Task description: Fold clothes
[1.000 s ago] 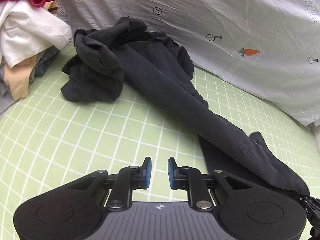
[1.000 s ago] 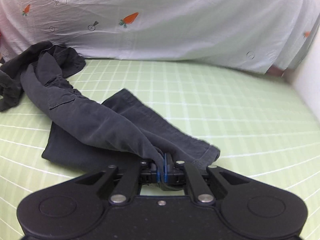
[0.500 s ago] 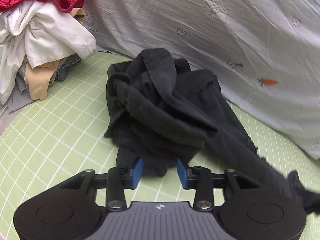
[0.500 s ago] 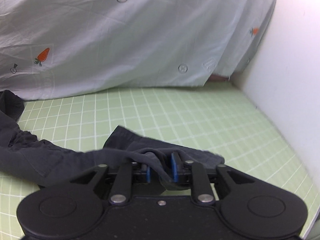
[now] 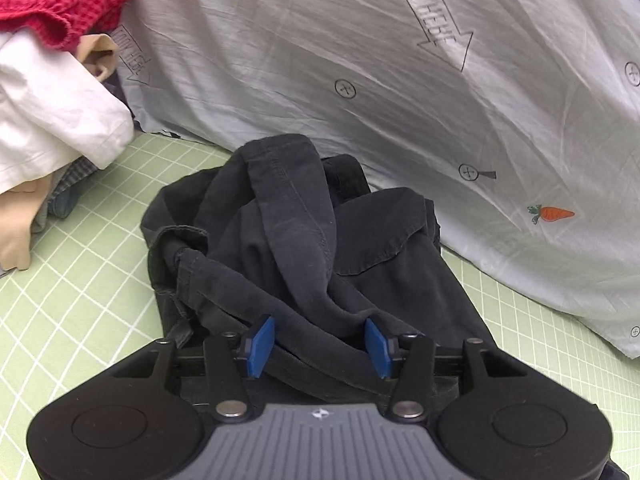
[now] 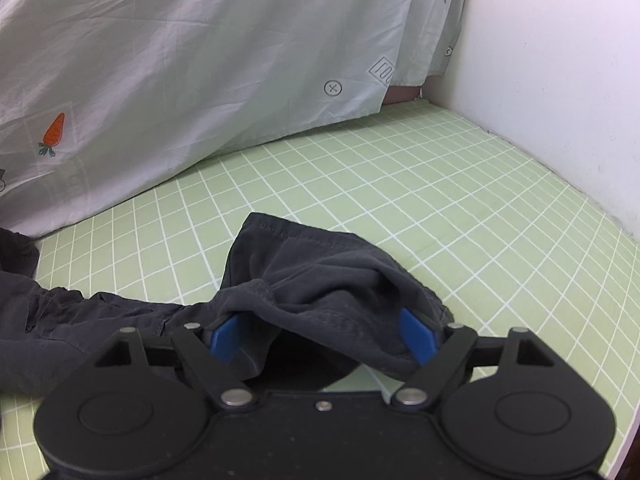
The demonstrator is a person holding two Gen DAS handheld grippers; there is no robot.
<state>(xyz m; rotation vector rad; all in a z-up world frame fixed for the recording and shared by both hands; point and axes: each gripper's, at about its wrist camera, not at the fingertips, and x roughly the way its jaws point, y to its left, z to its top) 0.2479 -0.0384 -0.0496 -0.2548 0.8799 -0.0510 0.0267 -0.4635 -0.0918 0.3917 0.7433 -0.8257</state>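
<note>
A pair of dark grey trousers (image 5: 304, 236) lies crumpled on the green grid mat (image 5: 72, 300). In the left wrist view its bunched waist end fills the middle, and my left gripper (image 5: 320, 340) is open with a fold of the cloth lying between its blue pads (image 5: 258, 340). In the right wrist view a trouser leg end (image 6: 320, 280) with its hem lies over my right gripper (image 6: 324, 332), which is open wide, the cloth draped loosely between the pads (image 6: 418, 334). The leg trails off to the left.
A pile of other clothes, white (image 5: 56, 120), red (image 5: 60, 4) and beige, stands at the left. A pale sheet with carrot prints (image 5: 400, 80) hangs along the back. A white wall (image 6: 552, 80) bounds the mat (image 6: 440, 200) on the right.
My left gripper moved up to the bunched trousers and opened wider around a fold. My right gripper, shut on the leg end a second ago, has opened wide and turned right.
</note>
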